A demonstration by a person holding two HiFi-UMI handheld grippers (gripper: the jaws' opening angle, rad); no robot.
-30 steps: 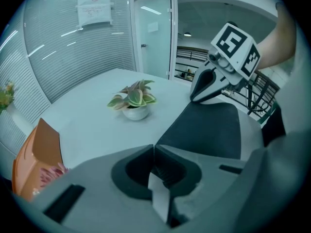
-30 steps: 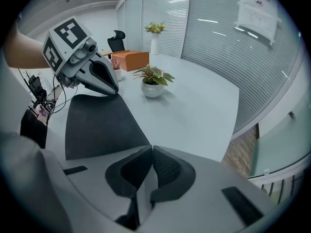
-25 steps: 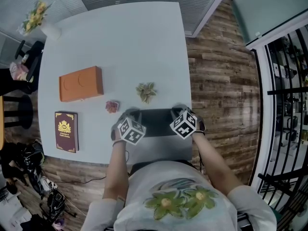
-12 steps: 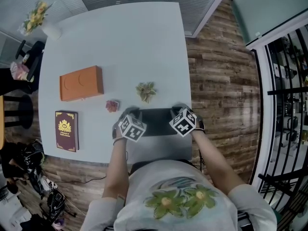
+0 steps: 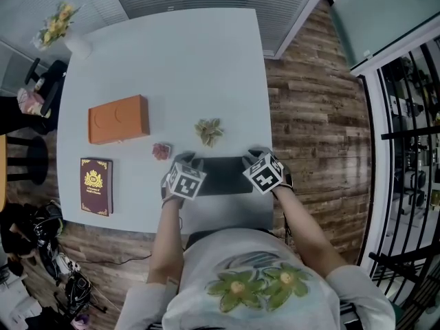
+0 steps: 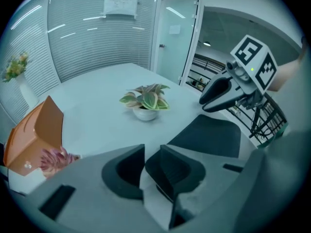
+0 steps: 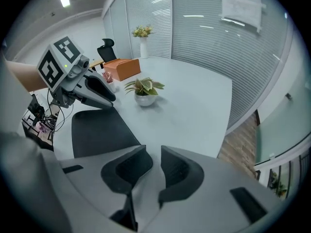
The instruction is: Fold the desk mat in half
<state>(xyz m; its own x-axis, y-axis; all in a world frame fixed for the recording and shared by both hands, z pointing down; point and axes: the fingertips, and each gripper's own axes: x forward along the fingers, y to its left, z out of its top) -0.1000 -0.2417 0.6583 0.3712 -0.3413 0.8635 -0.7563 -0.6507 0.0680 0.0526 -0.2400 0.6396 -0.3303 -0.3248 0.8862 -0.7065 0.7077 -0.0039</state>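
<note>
The dark desk mat (image 5: 223,175) lies flat as a narrow strip near the table's front edge, between my two grippers. My left gripper (image 5: 186,161) stands over its left end, pointing steeply down. Its jaws have just been opening; only pale tabletop shows in the gap, with the mat (image 6: 209,137) just to the right. My right gripper (image 5: 256,155) stands over the right end. Its jaws have also just been opening, with nothing pressed between them, and the mat (image 7: 102,130) lies to their left. Each gripper view shows its own jaws (image 6: 151,152) (image 7: 154,154) parted.
A small potted plant (image 5: 208,130) stands just beyond the mat, a pink object (image 5: 161,151) to its left. Farther left are an orange box (image 5: 117,119) and a dark red book (image 5: 95,186). A vase of flowers (image 5: 65,33) occupies the far left corner. The table's right edge (image 5: 268,136) borders wooden floor.
The left gripper's marker cube has rolled a little, and the right one slightly. Both hands stay where they were over the mat's ends. The mat lies still.
</note>
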